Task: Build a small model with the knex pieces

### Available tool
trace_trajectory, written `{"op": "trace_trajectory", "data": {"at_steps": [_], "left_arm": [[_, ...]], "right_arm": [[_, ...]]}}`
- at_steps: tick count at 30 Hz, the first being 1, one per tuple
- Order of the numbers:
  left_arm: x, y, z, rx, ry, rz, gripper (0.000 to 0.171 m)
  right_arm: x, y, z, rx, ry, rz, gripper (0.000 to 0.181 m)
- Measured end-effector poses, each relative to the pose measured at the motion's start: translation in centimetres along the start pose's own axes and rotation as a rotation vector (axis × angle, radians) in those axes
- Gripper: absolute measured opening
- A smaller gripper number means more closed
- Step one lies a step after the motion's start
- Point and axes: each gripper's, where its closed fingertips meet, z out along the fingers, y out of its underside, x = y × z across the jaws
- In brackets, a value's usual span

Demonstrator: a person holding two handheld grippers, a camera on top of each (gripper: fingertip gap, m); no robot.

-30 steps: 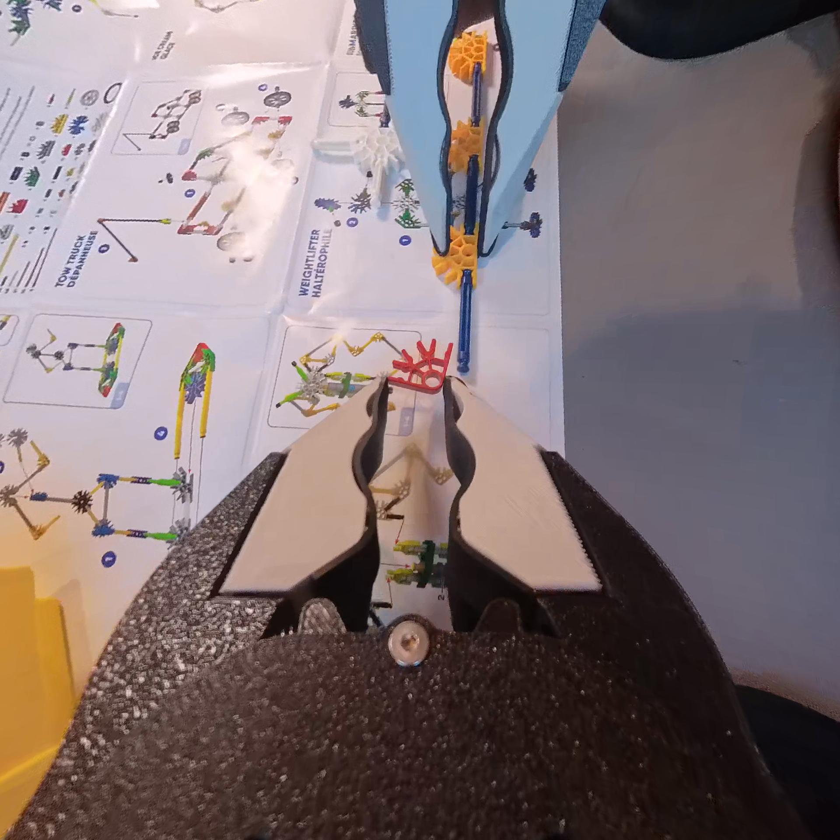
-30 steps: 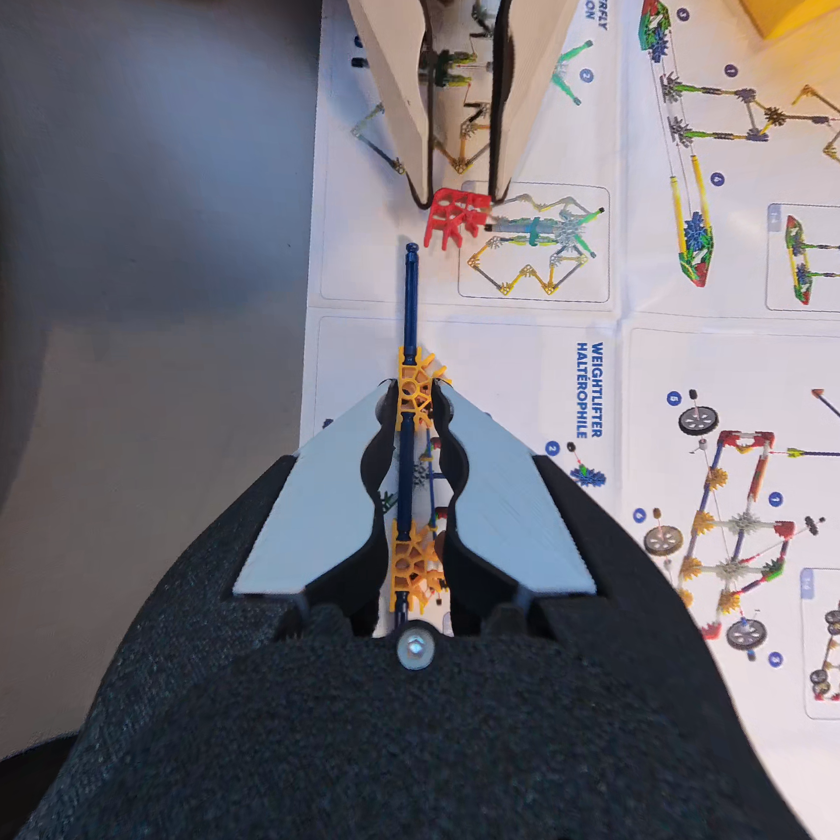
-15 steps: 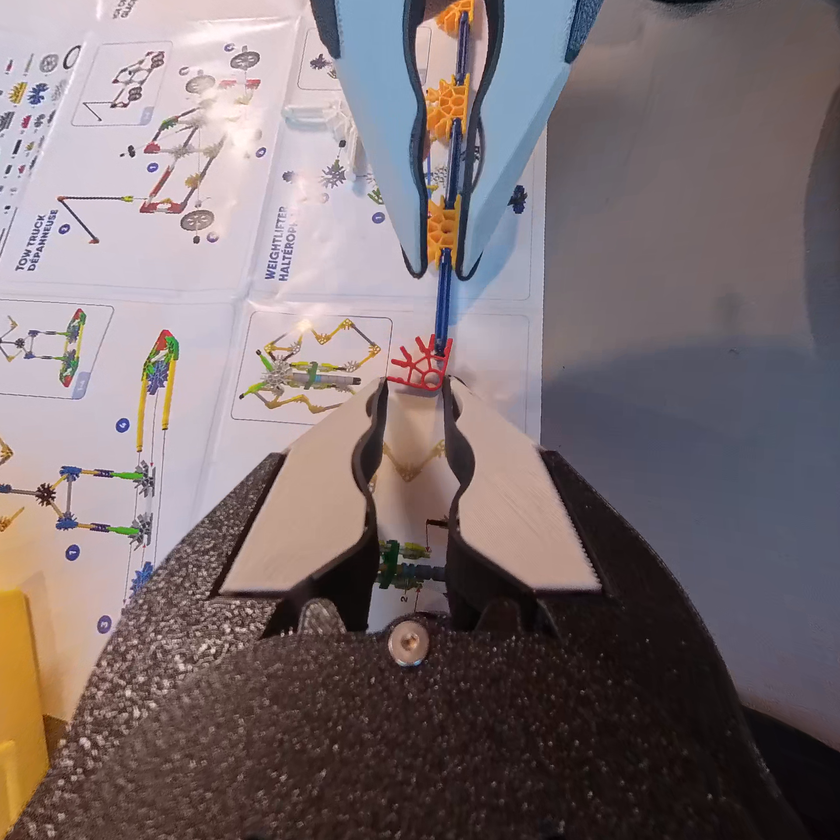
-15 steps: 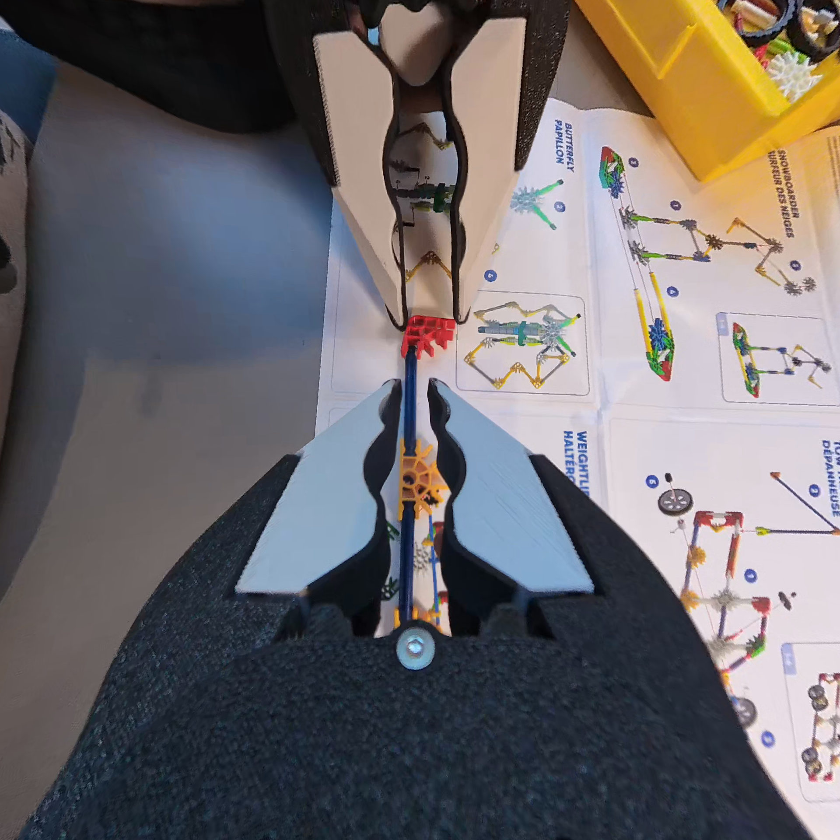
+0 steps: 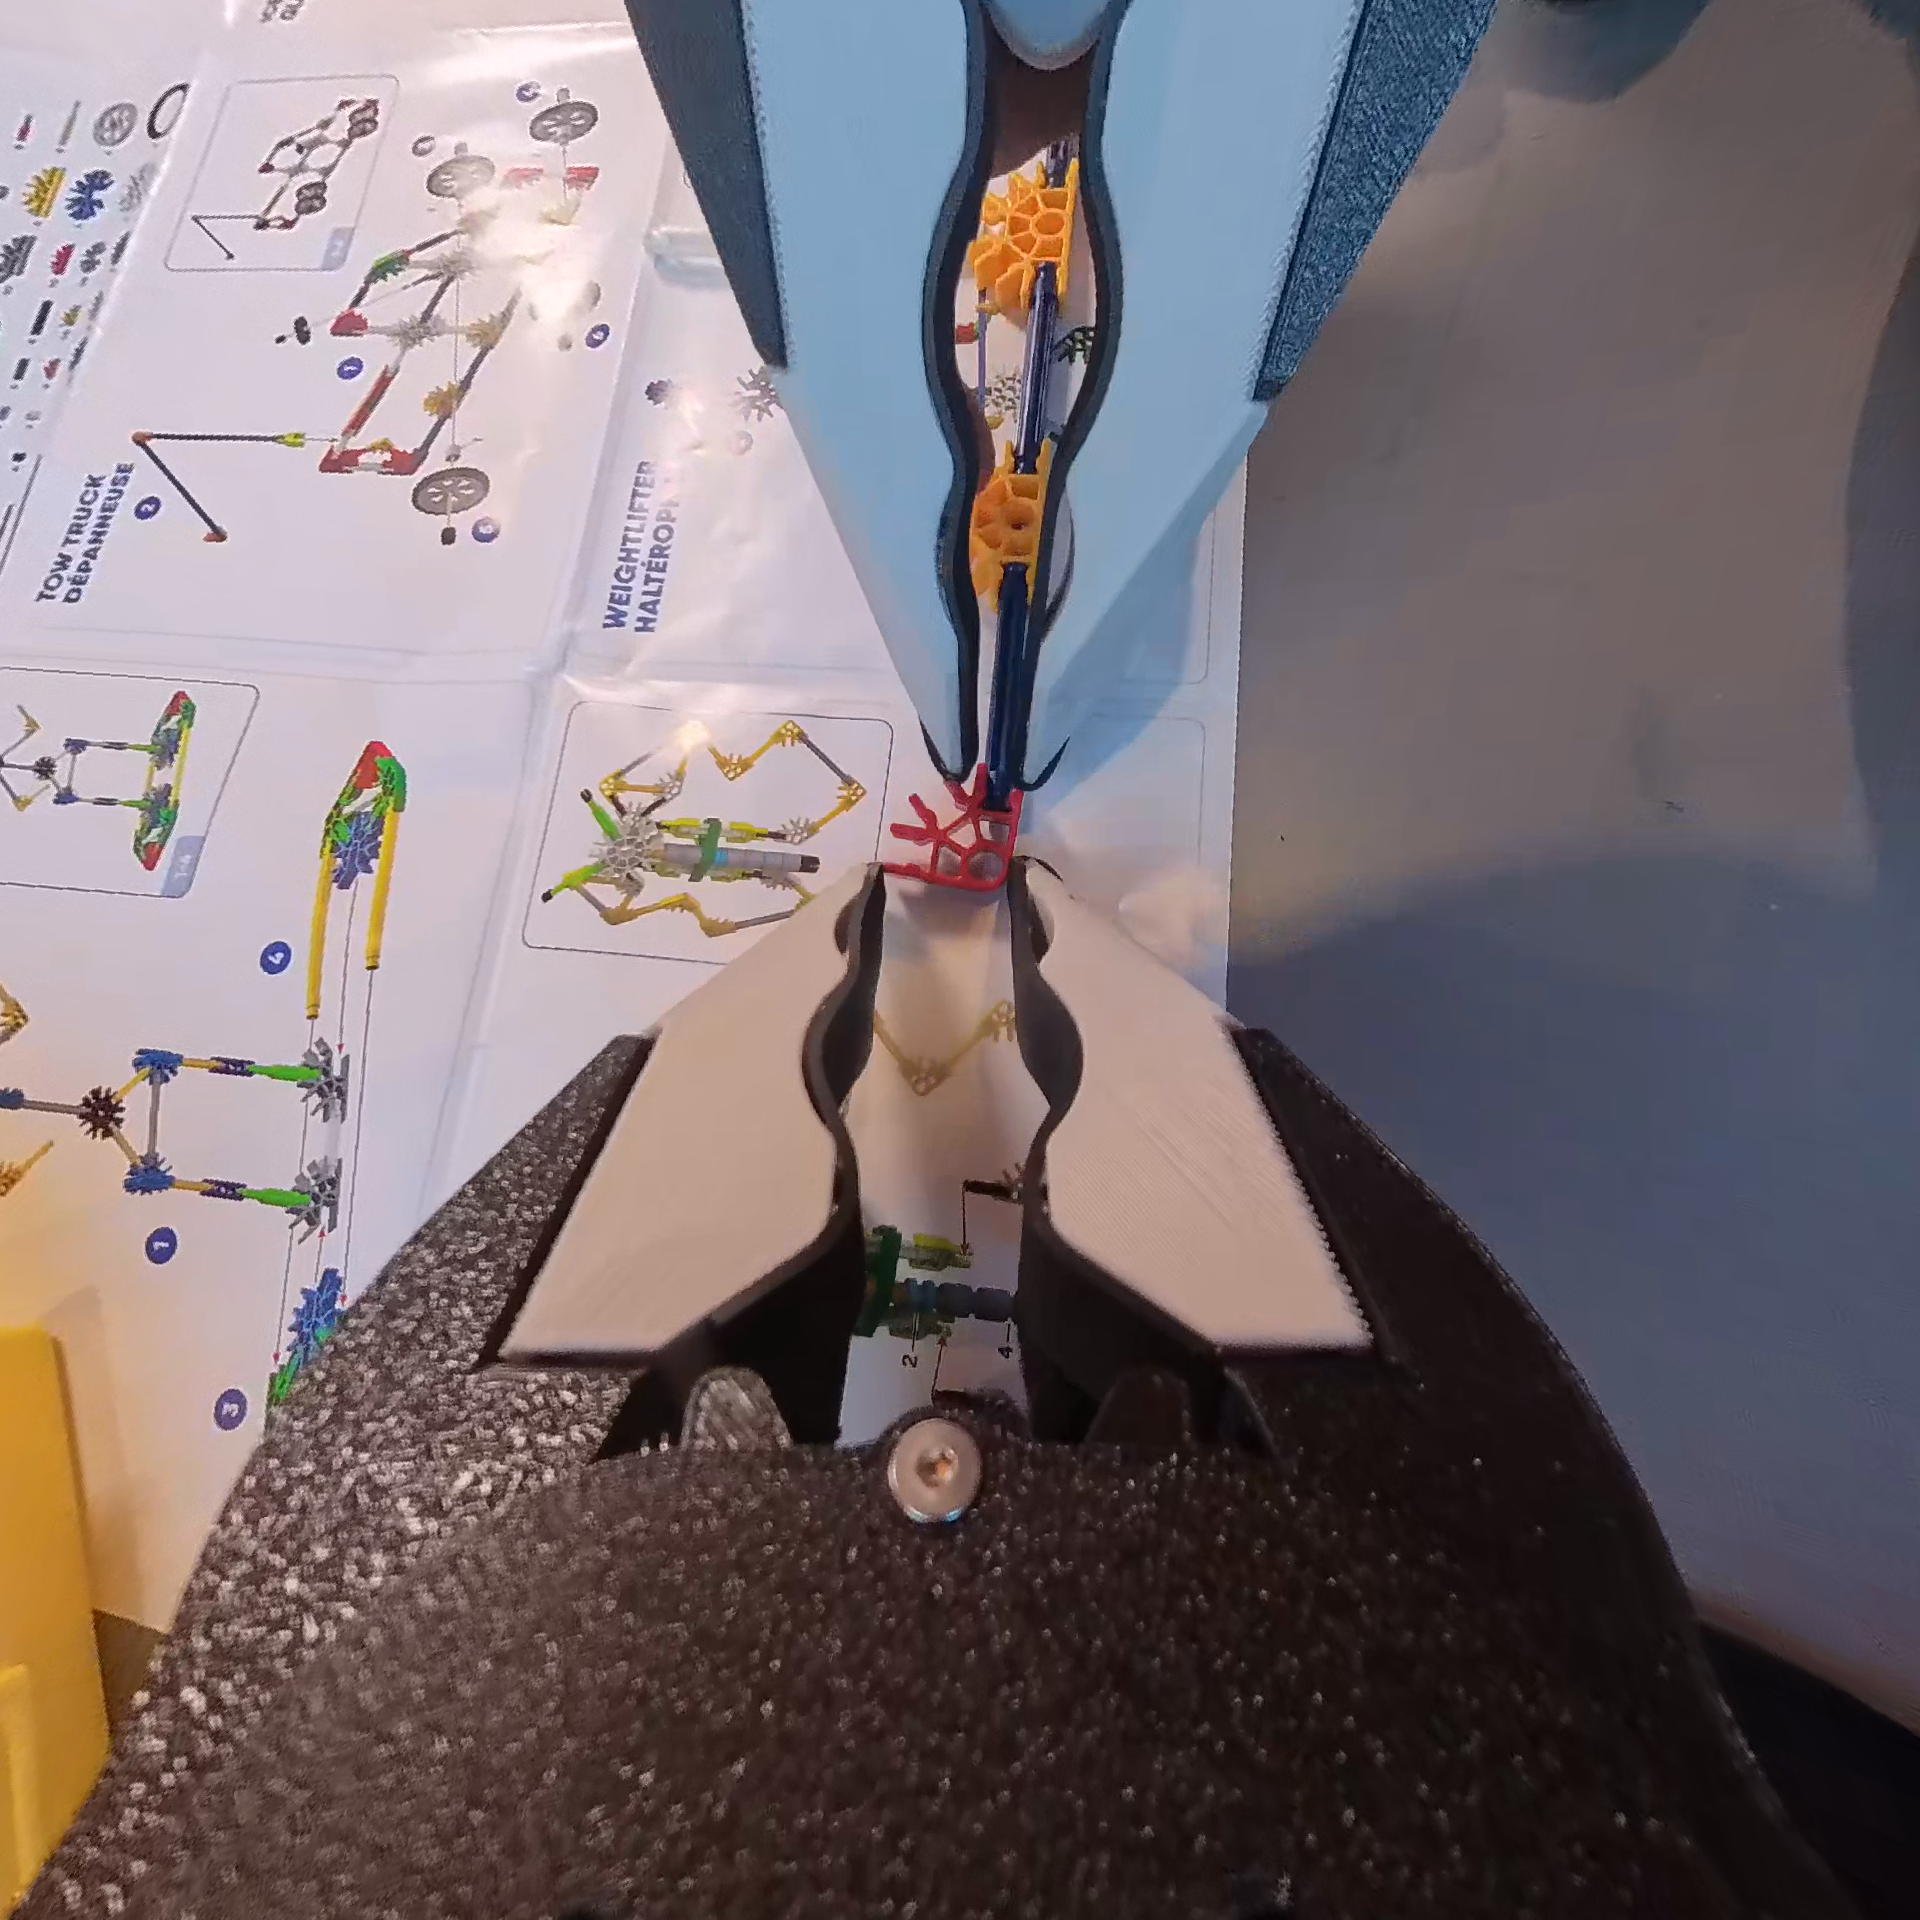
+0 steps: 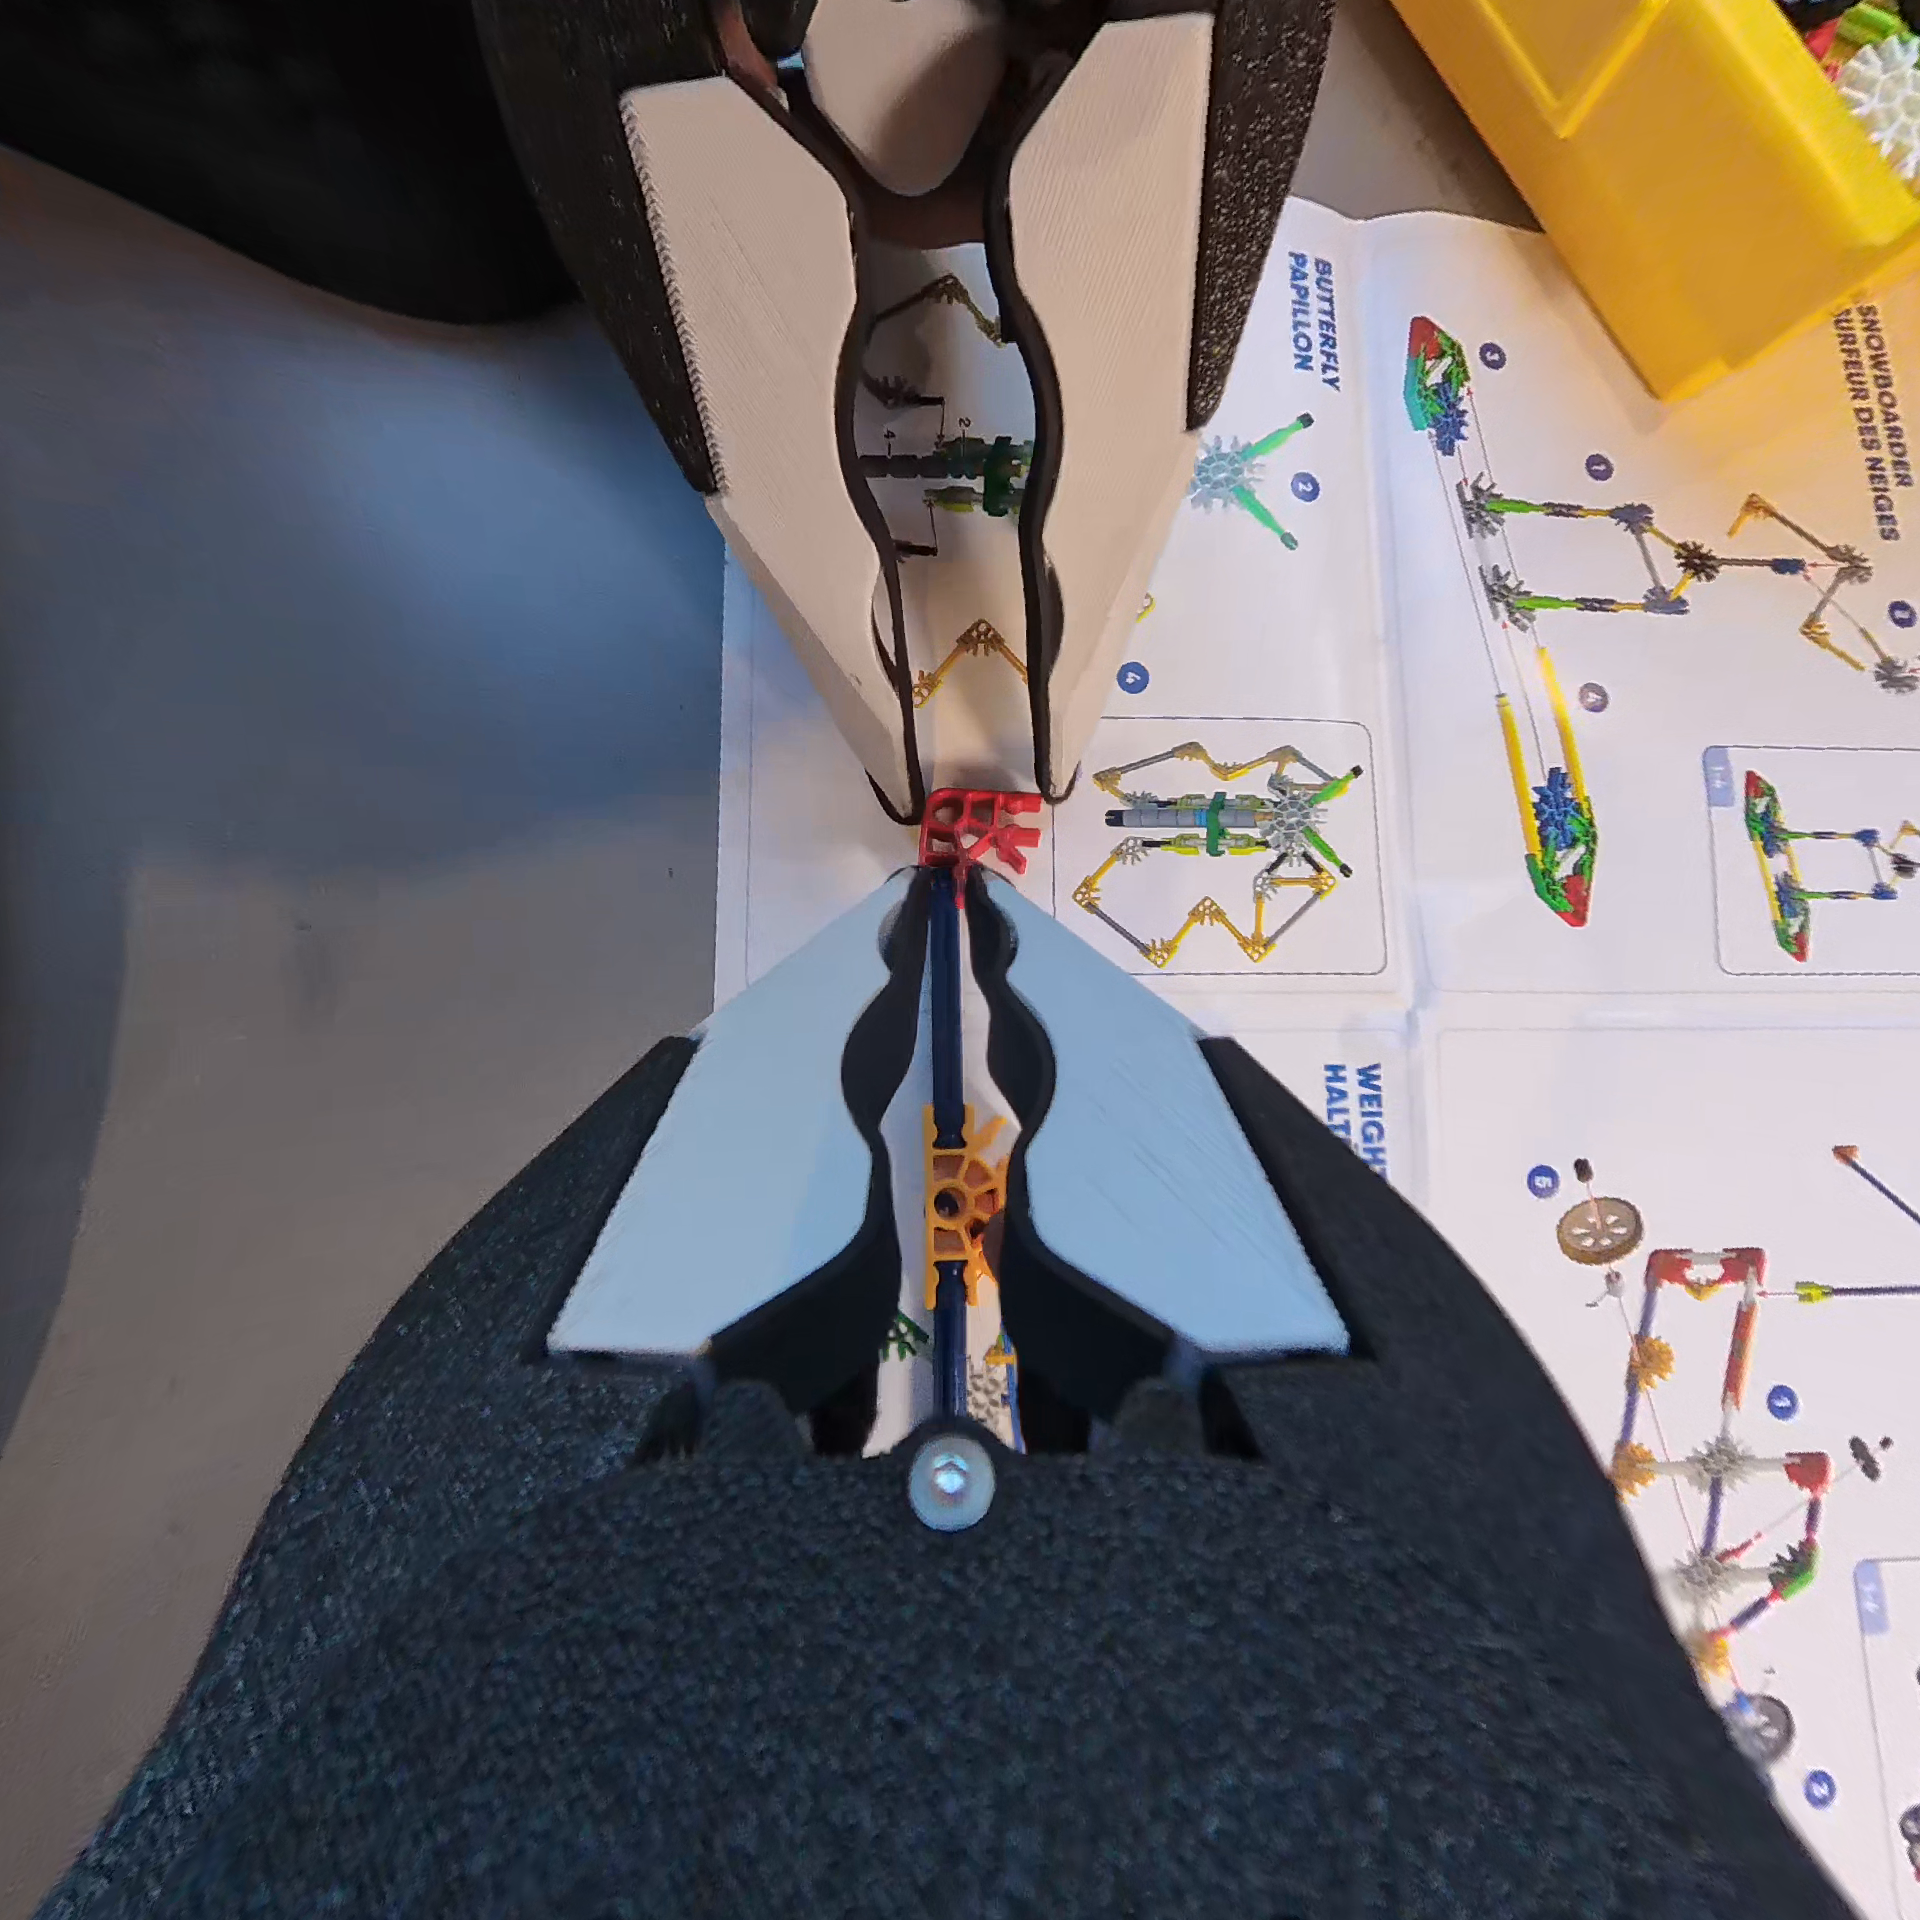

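Note:
My left gripper (image 5: 951,873), with white fingers, is shut on a small red connector (image 5: 961,836) held at its fingertips. My right gripper (image 6: 948,883), with light blue fingers, is shut on a dark blue rod (image 6: 943,1018) that carries orange connectors (image 6: 961,1210). The two grippers face each other tip to tip. The rod's end touches a slot of the red connector (image 6: 977,826). In the left wrist view the right gripper (image 5: 997,769) comes from the top with the rod (image 5: 1013,665). In the right wrist view the left gripper (image 6: 979,795) comes from the top.
A printed instruction sheet (image 5: 416,623) with pictures of models lies under both grippers on a grey table (image 5: 1558,935). A yellow parts bin (image 6: 1662,187) stands at the top right of the right wrist view and shows at the bottom left of the left wrist view (image 5: 42,1558). Both grippers' tips are close together, under 4 cm apart.
The two grippers have come together. The blue rod's end, first a short way from the red connector, now meets it. The right fingertips now sit nearer the rod's end.

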Motion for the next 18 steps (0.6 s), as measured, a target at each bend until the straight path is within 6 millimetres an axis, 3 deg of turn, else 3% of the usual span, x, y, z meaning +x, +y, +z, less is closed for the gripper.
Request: {"op": "trace_trajectory", "data": {"at_steps": [5, 8, 10, 18], "left_arm": [[0.0, 0.5, -0.3, -0.019, 0.003, -0.009, 0.021], [0.0, 0.6, -0.4, -0.023, 0.007, -0.013, 0.021], [0.0, 0.7, -0.3, -0.023, 0.007, -0.013, 0.021], [0.1, 0.3, 0.0, -0.007, 0.005, -0.006, 0.024]], "right_arm": [[-0.5, 0.9, -0.4, -0.037, -0.041, -0.003, 0.017], [-0.3, 2.0, -0.2, -0.096, -0.036, -0.001, 0.014], [-0.4, 2.0, -0.2, -0.09, -0.054, 0.02, 0.005], [-0.3, 1.8, -1.9, -0.063, -0.072, 0.025, 0.004]]}}
